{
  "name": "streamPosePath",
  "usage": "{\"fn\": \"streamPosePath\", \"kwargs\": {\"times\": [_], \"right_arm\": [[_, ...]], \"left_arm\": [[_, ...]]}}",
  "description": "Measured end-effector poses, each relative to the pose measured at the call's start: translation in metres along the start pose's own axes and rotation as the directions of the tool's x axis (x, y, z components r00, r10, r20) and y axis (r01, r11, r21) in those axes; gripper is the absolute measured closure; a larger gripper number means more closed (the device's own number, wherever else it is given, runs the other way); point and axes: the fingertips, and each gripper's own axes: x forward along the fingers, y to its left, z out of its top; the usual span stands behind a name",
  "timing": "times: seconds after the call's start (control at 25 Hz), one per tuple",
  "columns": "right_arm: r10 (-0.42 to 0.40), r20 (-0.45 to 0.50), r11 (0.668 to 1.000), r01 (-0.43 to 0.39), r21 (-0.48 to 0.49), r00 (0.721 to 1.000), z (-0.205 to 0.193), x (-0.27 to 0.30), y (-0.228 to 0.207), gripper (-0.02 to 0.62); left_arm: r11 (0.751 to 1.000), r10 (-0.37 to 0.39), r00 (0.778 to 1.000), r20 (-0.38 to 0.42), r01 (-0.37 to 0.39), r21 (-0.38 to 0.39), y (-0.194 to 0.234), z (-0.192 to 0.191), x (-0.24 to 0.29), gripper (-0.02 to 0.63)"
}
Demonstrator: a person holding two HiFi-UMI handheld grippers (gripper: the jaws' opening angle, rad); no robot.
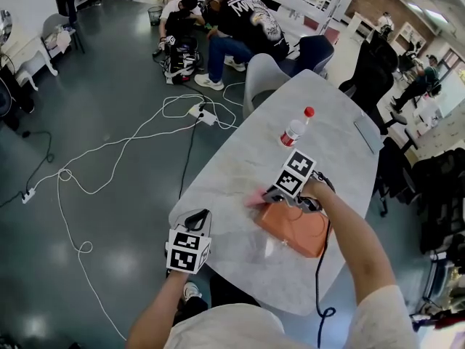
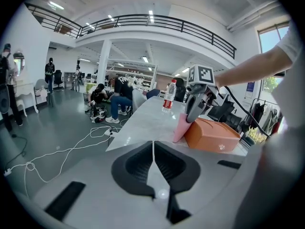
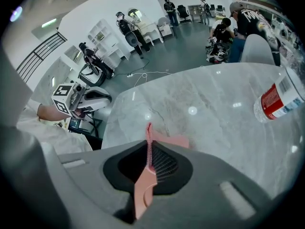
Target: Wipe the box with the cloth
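Observation:
An orange box [image 1: 296, 229] lies on the marble table [image 1: 254, 162] near its front right part; the left gripper view shows the box [image 2: 209, 134] too. My right gripper [image 1: 277, 195] is shut on a pink cloth [image 1: 256, 198] at the box's far left end, and the cloth [image 2: 181, 127] hangs down against that end. In the right gripper view the cloth [image 3: 148, 144] is pinched between the jaws. My left gripper [image 1: 197, 220] is shut and empty at the table's front left edge, apart from the box.
A plastic water bottle [image 1: 294, 130] with a red cap stands further back on the table. A flat grey device [image 1: 368, 134] lies at the far right edge. White cables [image 1: 131, 147] trail over the floor to the left. Several people [image 1: 232, 20] sit beyond the table's far end.

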Motion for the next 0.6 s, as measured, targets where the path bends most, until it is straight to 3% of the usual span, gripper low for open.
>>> {"fn": "streamPosePath", "kwargs": {"times": [0.6], "right_arm": [[-0.001, -0.045, 1.0, -0.001, -0.03, 0.999, -0.006, 0.019, 0.043, 0.58]], "left_arm": [[1.0, -0.002, 1.0, 0.015, 0.002, 0.002, 0.006, -0.016, -0.034, 0.589]]}}
